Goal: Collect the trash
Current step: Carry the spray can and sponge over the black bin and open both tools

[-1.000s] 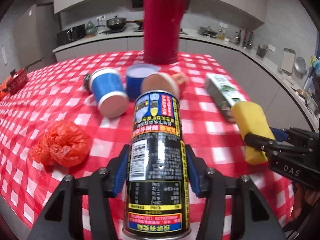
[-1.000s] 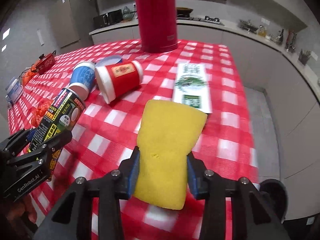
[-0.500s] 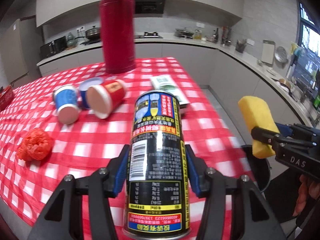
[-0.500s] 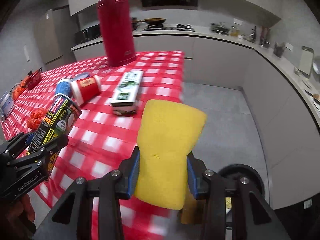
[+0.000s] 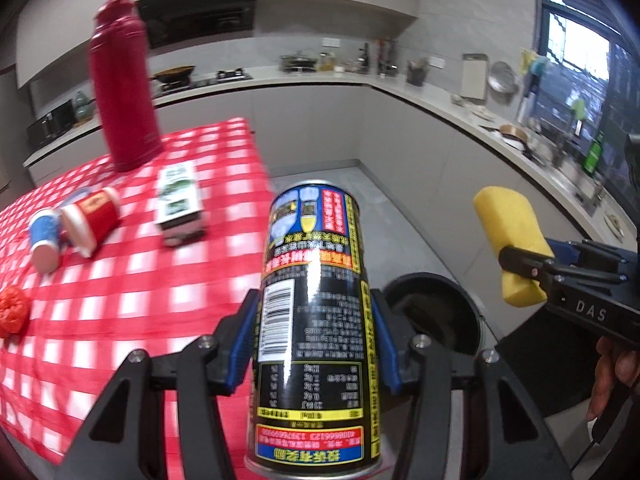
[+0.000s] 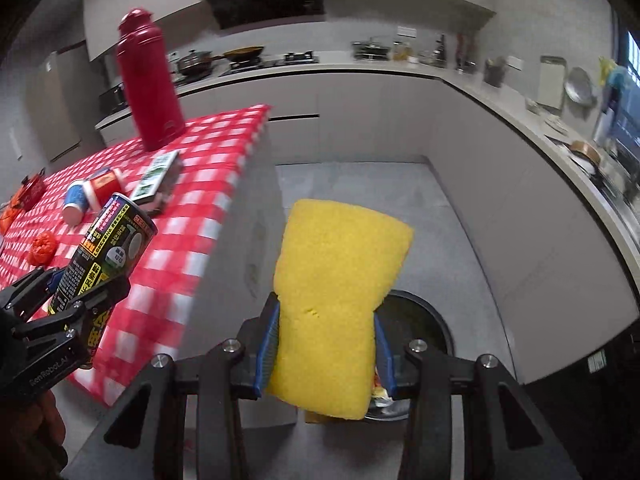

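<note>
Left wrist view: the left gripper (image 5: 316, 340) squeezes a black can (image 5: 314, 320) at 6 o'clock. At 3 o'clock, the right gripper (image 6: 326, 354) pinches a yellow sponge (image 6: 340, 292). Both should hang right above the black bin (image 5: 440, 316) before letting go. The grippers read "GenRobot.AI" and "DAS".

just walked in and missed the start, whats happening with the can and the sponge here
A person holds a tool in each hand. The left tool is clamped on a black spray can, the right tool on a yellow sponge. Both are off the table edge, near a round black bin on the floor. Two paper cups, a carton, a crumpled red bag and a red flask are on the checked table.
</note>
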`<move>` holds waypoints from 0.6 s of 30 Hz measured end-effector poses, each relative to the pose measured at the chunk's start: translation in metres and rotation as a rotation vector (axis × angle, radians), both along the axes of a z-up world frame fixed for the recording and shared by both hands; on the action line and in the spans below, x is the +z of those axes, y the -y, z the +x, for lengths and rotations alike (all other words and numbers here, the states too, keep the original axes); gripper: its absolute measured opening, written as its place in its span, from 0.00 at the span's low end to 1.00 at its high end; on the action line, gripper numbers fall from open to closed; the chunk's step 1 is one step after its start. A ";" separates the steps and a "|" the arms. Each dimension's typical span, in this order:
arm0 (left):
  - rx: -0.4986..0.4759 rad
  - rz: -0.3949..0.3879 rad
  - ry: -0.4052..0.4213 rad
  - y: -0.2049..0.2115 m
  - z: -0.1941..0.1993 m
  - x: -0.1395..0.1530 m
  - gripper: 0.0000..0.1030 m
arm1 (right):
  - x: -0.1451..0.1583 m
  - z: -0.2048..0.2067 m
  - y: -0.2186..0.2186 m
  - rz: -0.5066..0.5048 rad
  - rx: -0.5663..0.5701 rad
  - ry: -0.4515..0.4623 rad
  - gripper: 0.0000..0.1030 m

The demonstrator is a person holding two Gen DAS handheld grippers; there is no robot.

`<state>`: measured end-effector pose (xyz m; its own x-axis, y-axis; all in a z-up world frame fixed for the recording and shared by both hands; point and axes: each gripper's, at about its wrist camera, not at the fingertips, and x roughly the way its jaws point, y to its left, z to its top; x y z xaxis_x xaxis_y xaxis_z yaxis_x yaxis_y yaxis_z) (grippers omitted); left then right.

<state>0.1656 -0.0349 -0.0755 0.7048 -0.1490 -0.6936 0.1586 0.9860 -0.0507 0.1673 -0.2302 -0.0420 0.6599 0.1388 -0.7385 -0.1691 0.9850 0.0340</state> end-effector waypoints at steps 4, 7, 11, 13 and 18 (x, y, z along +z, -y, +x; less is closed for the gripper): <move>-0.055 -0.006 -0.011 0.035 -0.001 -0.005 0.52 | -0.006 -0.009 0.038 -0.002 -0.031 -0.007 0.43; -0.081 -0.011 -0.026 0.056 -0.001 -0.011 0.52 | -0.012 -0.014 0.056 0.000 -0.036 -0.008 0.43; -0.119 -0.004 -0.053 0.082 0.002 -0.026 0.52 | -0.027 -0.013 0.079 -0.013 -0.026 -0.023 0.43; -0.129 -0.001 -0.069 0.092 0.004 -0.035 0.52 | -0.036 -0.011 0.088 -0.015 -0.019 -0.032 0.43; -0.146 -0.013 -0.126 0.112 0.013 -0.063 0.52 | -0.072 -0.002 0.106 -0.031 0.007 -0.074 0.44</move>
